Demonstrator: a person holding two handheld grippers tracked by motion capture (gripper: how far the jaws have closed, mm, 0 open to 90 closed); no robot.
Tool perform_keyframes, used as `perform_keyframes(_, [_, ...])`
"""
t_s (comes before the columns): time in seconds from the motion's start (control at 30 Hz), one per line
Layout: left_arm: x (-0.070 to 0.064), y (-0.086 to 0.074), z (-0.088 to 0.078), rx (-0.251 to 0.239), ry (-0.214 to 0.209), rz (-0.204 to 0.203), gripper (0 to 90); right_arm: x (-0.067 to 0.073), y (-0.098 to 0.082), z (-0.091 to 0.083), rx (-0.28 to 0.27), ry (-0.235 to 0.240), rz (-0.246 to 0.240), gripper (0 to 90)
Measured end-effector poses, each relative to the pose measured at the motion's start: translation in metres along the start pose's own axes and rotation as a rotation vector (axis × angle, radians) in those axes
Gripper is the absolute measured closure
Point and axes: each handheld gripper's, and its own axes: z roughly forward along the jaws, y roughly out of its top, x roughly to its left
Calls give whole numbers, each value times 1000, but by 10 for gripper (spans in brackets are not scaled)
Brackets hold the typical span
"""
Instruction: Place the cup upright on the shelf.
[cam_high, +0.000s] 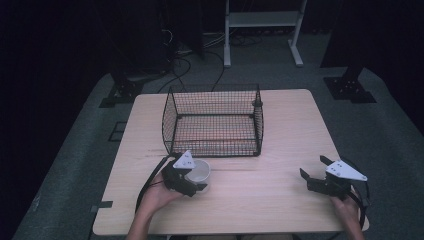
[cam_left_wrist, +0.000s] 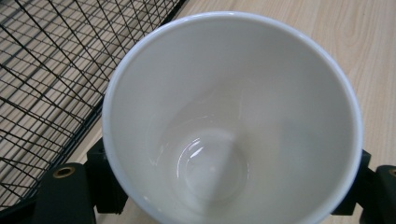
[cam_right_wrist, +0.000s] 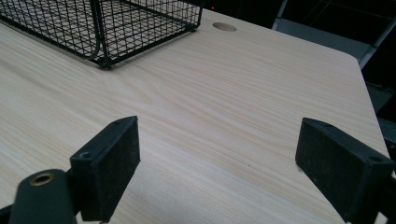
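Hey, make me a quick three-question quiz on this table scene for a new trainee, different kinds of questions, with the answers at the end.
1. True or false: the white cup has something in it.
2. Which gripper has nothing between its jaws: A, the left gripper, or B, the right gripper?
3. Fill in: the cup stands on the table just outside the near wall of the wire ____.

Key
1. False: it is empty inside.
2. B: its jaws stand wide apart over bare wood, while the left one has a jaw on each side of the cup.
3. basket.
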Motion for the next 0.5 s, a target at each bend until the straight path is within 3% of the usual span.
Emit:
perform_keyframes(0.3, [-4,12,-10,-47,-3,22,210,0,0,0,1,0,0,131])
perform_keyframes(0.5, [-5,20,-12,-52,-18,33,211,0,0,0,0,1,0,131])
